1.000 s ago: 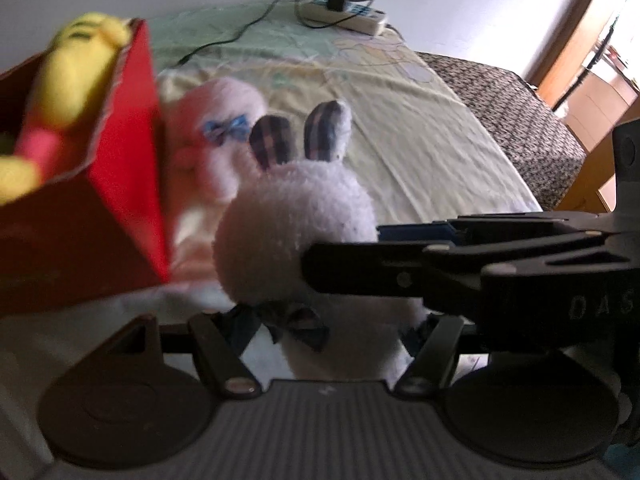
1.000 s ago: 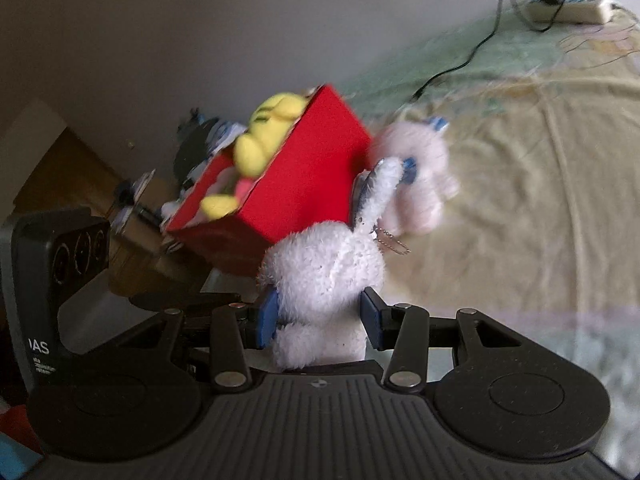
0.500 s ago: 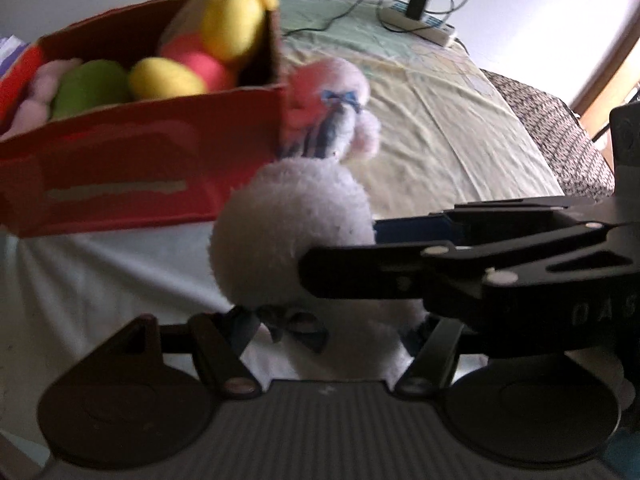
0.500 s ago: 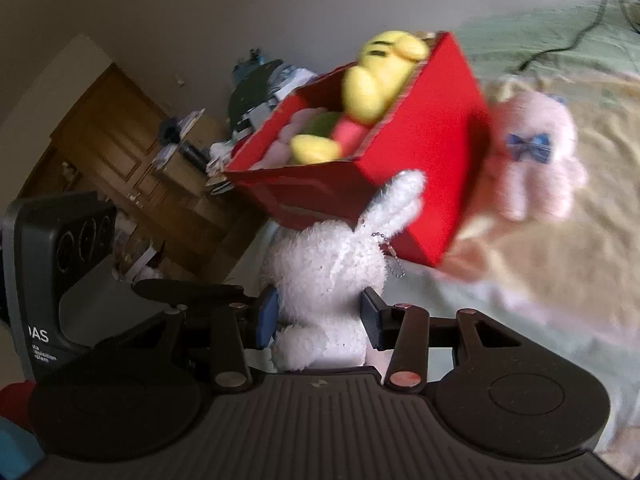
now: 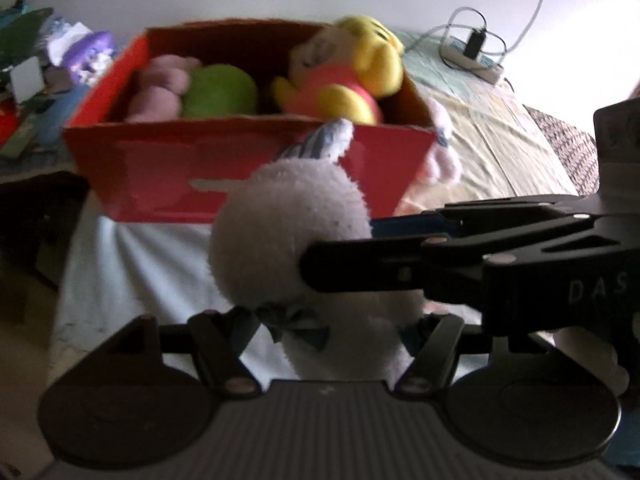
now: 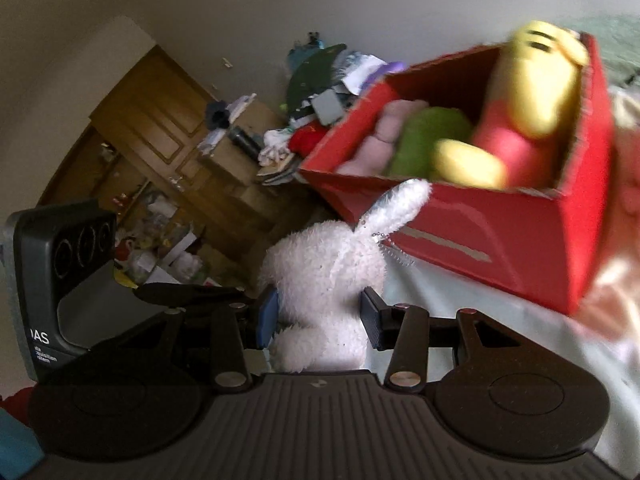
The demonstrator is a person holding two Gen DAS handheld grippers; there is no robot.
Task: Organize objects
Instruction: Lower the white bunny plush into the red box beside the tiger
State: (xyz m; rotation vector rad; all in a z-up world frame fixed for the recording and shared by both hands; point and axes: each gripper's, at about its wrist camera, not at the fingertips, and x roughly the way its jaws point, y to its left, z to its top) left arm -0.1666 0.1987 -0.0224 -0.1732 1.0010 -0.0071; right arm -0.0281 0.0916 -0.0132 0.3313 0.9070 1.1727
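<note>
A white plush rabbit [image 5: 288, 232] with checked ears and a bow hangs above the bed sheet, held from two sides. My left gripper [image 5: 328, 328] is shut on its lower body. My right gripper [image 5: 360, 248] comes in from the right, and its blue pads press the rabbit's [image 6: 324, 272] flanks in the right wrist view [image 6: 320, 316]. Just beyond the rabbit stands an open red box [image 5: 168, 168], also seen from its corner [image 6: 500, 240]. Inside lie a yellow plush in a red shirt [image 5: 344, 80], a green plush [image 5: 218, 96] and a pink plush [image 5: 160, 88].
A pink plush with a blue bow [image 5: 444, 160] lies on the bed behind the box's right corner. A power strip with cables [image 5: 476, 56] sits at the far end of the bed. A cluttered side table [image 5: 40, 80] and a wooden cabinet [image 6: 160, 140] stand left of the bed.
Both grippers have carried the rabbit leftward and a little up along the bed. The red box has swung from the left edge to straight ahead, its inside now showing.
</note>
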